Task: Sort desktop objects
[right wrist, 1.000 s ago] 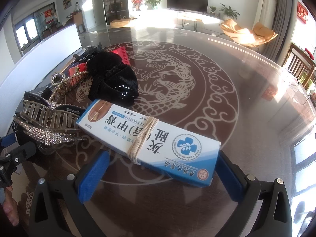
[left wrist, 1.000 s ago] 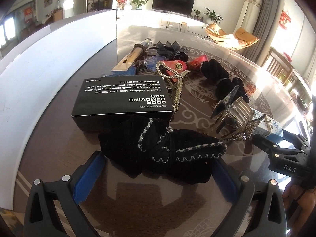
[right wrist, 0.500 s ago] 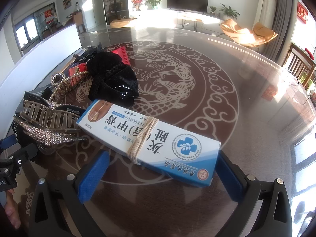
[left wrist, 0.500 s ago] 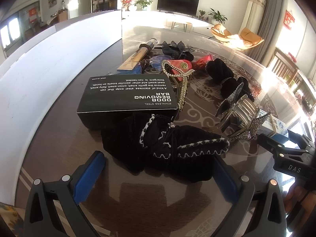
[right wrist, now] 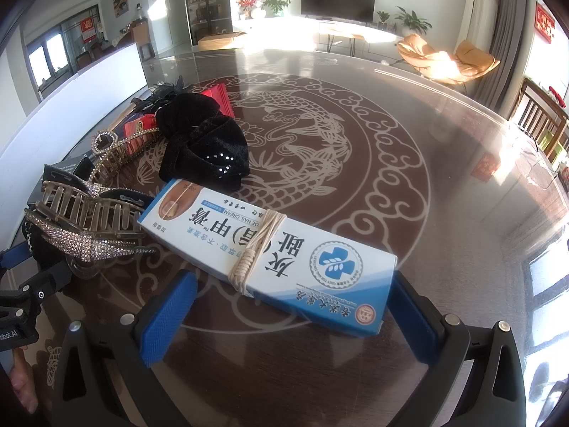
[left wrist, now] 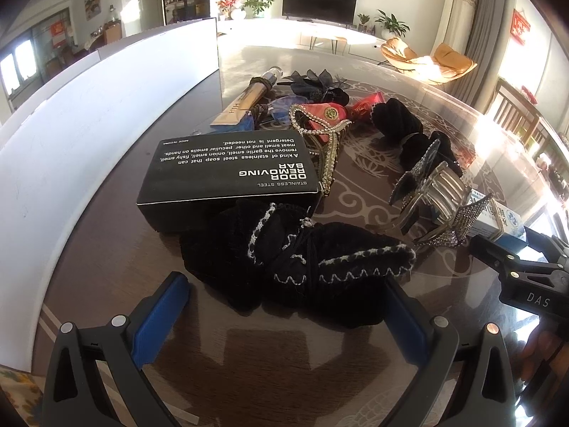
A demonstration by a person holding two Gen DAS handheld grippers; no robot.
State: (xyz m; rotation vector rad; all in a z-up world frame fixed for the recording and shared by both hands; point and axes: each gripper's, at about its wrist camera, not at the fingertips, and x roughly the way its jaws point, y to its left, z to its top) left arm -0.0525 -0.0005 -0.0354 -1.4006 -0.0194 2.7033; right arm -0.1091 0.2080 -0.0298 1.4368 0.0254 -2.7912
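Note:
In the left wrist view, my left gripper (left wrist: 284, 306) stands open around a black velvet bow (left wrist: 295, 263) with white stitching that lies on the table. Behind it sits a black soap box (left wrist: 231, 174) labelled odor removing bar. In the right wrist view, my right gripper (right wrist: 288, 309) is open, its blue pads (right wrist: 167, 316) on either side of a white and blue nail cream box (right wrist: 270, 249) tied with string. The box rests flat on the glass. A rhinestone claw clip (right wrist: 81, 224) lies just left of it.
A white board (left wrist: 89, 114) walls the table's left side. Further back lie a black sequinned bow (right wrist: 206, 146), a gold tube (left wrist: 245, 103), red packets (left wrist: 327, 117), a pearl hairband (left wrist: 330, 149) and a dark flower clip (left wrist: 316, 82). The patterned glass tabletop (right wrist: 355, 135) stretches right.
The left gripper has edged slightly forward and right toward the velvet bow. The right gripper and the nail cream box have stayed still.

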